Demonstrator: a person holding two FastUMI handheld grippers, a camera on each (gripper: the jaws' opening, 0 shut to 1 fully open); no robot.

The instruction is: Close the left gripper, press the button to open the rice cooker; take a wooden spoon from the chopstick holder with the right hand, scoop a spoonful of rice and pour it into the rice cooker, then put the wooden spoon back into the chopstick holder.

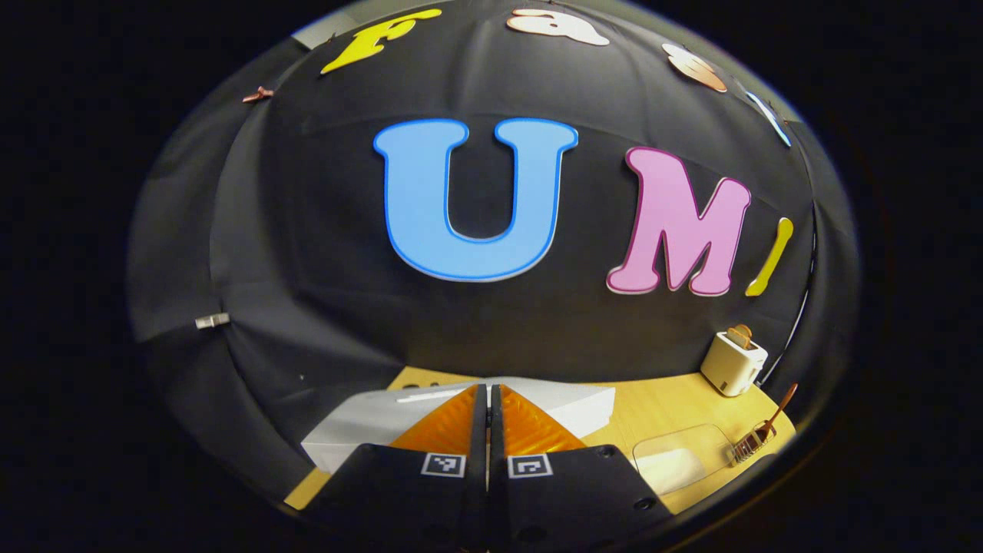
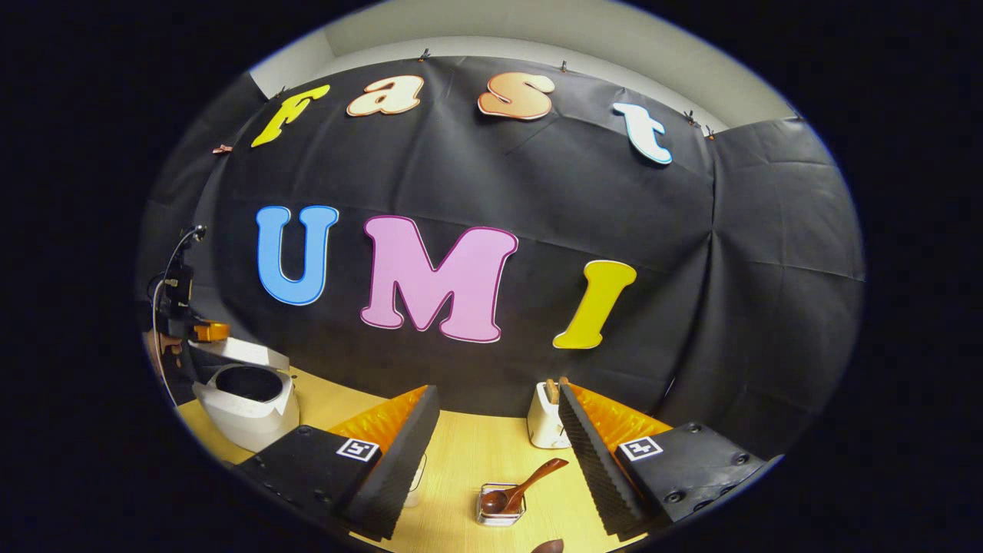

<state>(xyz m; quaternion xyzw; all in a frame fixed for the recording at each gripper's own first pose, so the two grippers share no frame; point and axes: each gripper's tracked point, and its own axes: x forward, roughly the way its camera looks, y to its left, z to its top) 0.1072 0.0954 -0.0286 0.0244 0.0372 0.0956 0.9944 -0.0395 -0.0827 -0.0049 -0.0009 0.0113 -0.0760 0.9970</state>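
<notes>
In the right gripper view the white rice cooker stands at the far left with its lid raised and the dark pot showing. Just above the lid hangs my left gripper, held by a hand. In the left gripper view that gripper is shut on nothing, right over the white rice cooker. My right gripper is open and empty, a little short of the wire chopstick holder, where the wooden spoon leans. The chopstick holder and spoon also sit at the table's right end.
A white toaster stands at the back of the wooden table, also seen as the toaster. A clear container holding rice lies between the cooker and the holder. A second brown spoon tip shows at the bottom edge.
</notes>
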